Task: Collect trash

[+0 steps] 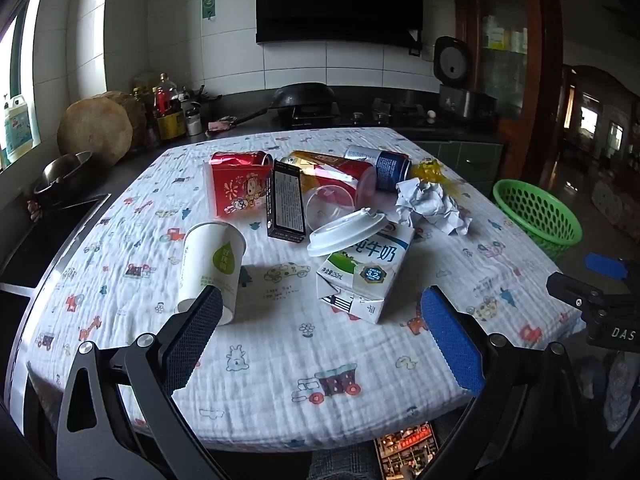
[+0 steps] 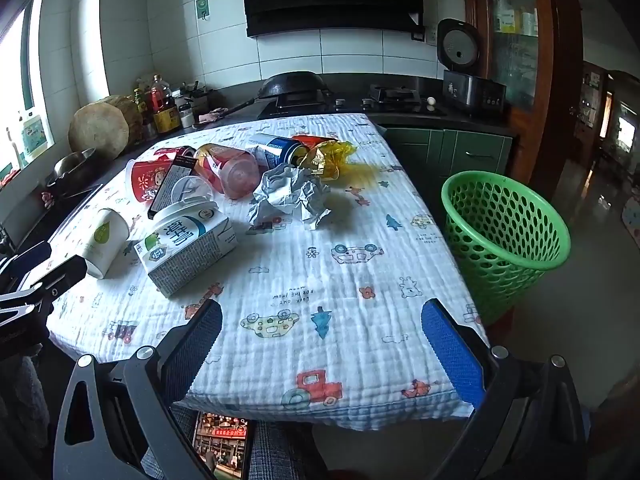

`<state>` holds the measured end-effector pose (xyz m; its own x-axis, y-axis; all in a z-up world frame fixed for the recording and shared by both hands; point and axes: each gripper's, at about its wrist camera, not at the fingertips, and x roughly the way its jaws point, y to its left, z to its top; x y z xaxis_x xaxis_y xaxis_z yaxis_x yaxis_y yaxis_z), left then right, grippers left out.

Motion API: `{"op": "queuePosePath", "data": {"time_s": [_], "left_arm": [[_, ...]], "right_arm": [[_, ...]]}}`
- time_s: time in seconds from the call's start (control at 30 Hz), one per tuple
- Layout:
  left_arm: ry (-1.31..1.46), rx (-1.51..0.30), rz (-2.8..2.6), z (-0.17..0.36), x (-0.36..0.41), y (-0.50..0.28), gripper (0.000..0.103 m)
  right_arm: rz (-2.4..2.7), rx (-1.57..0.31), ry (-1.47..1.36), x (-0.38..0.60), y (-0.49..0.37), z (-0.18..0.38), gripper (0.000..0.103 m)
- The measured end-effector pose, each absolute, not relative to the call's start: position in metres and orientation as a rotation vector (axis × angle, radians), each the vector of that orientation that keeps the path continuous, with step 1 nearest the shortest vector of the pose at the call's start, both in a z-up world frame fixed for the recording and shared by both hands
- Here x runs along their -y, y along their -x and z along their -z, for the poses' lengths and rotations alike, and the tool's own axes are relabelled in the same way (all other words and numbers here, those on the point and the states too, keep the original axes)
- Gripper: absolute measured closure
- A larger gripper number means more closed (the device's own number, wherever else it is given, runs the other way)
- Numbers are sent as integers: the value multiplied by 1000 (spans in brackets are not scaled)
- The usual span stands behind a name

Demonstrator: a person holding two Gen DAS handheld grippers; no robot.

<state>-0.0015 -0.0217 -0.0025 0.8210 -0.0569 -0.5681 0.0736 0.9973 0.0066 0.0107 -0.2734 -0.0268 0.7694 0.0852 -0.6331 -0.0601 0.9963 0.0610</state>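
Observation:
Trash lies on a table under a printed white cloth (image 1: 280, 360) (image 2: 360, 280). Nearest my open, empty left gripper (image 1: 320, 312) are a tipped white paper cup (image 1: 210, 268) (image 2: 102, 240) and a milk carton (image 1: 364, 276) (image 2: 188, 248) with a white lid (image 1: 346, 232) leaning on it. Behind lie a black box (image 1: 285, 204), a red cup (image 1: 236, 188), cans (image 1: 376, 168) (image 2: 276, 150), crumpled white paper (image 1: 430, 204) (image 2: 290, 196) and yellow wrap (image 2: 326, 158). My right gripper (image 2: 320, 320) is open and empty above the table's near edge. A green basket (image 2: 504, 236) (image 1: 536, 216) stands right of the table.
A dark counter behind holds a wok (image 1: 304, 96), bottles (image 1: 166, 108), a round wooden block (image 1: 96, 132) and a rice cooker (image 2: 468, 80). A sink (image 1: 52, 232) lies left of the table. A phone (image 2: 224, 444) shows below the near edge.

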Motion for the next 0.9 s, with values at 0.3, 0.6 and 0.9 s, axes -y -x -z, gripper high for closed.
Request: {"op": "queuePosePath", "data": {"time_s": [0.3, 0.6, 0.9], "left_arm": [[-28, -605, 77, 3, 23, 1, 5], [-29, -605, 77, 3, 25, 1, 5], [-33, -603, 80, 2, 26, 1, 5]], "right_arm": [[-73, -688, -41, 275, -10, 25, 6], [-71, -686, -43, 275, -9, 24, 6], [-70, -684, -42, 276, -9, 24, 6]]}}
